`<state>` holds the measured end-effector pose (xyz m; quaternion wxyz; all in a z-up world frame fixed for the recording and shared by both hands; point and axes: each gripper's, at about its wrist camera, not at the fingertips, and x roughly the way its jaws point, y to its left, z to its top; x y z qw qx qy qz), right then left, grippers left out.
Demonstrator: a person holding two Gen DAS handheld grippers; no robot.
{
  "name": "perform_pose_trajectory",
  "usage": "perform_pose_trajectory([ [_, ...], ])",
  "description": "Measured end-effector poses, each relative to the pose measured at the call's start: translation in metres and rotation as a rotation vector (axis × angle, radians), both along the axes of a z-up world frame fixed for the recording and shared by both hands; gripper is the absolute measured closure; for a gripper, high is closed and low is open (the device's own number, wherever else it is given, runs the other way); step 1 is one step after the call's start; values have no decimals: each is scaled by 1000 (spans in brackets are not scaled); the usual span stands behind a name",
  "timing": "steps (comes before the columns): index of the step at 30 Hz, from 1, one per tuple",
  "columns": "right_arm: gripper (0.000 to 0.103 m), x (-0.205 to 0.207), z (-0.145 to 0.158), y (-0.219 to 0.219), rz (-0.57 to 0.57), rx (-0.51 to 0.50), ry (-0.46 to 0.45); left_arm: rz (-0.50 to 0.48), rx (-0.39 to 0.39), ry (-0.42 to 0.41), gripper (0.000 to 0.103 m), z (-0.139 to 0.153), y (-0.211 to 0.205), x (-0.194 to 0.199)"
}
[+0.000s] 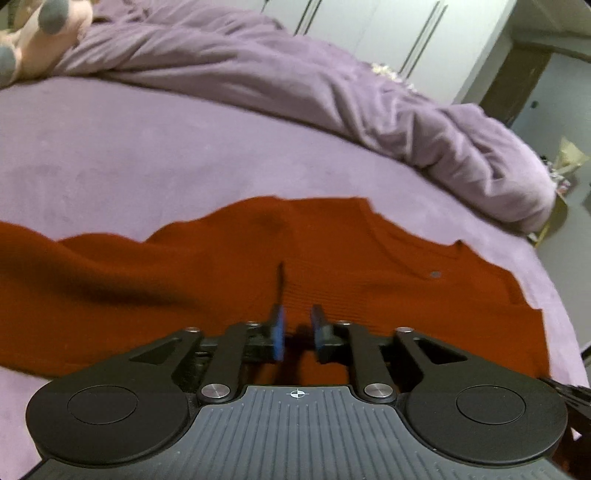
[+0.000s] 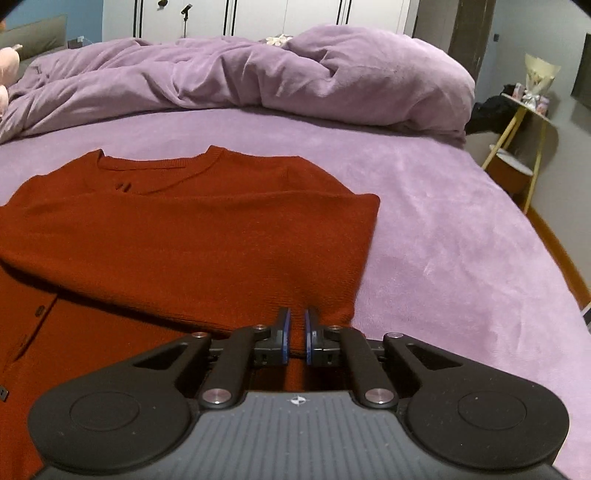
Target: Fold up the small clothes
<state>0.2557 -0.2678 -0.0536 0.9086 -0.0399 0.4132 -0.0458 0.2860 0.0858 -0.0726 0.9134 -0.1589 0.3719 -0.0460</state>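
Observation:
A rust-red knit sweater (image 1: 369,266) lies flat on the purple bed sheet (image 1: 147,155). In the right wrist view the sweater (image 2: 184,229) has its neckline at the far end and a folded-over layer lying across its body. My left gripper (image 1: 298,321) hovers low over the sweater's middle, its blue pads apart with nothing between them. My right gripper (image 2: 297,321) sits at the sweater's near right hem with its pads almost together. I cannot see cloth clamped between them.
A rumpled purple duvet (image 2: 258,74) is heaped along the far side of the bed. A pink plush toy (image 1: 44,40) lies at the far left. A yellow-legged side table (image 2: 517,129) with small items stands past the bed's right edge. White wardrobe doors (image 2: 314,14) stand behind.

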Motion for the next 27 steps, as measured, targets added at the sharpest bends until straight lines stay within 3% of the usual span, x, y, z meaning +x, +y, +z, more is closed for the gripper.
perform_pose_trajectory([
  [3,97,-1,-2,3,13,-27,-13,-22,14,-24,65,6,-9,-3],
  [7,97,-4,-6,7,43,-69,-20,-32,-15,29,65,-1,-24,8],
  [14,97,-14,-23,27,177,-312,-61,-46,81,61,64,-12,-42,15],
  [24,97,-13,-25,25,156,-298,-80,-92,168,43,64,-19,-49,18],
  [27,96,-15,-23,27,140,-292,-85,-80,162,45,64,-17,-48,14],
])
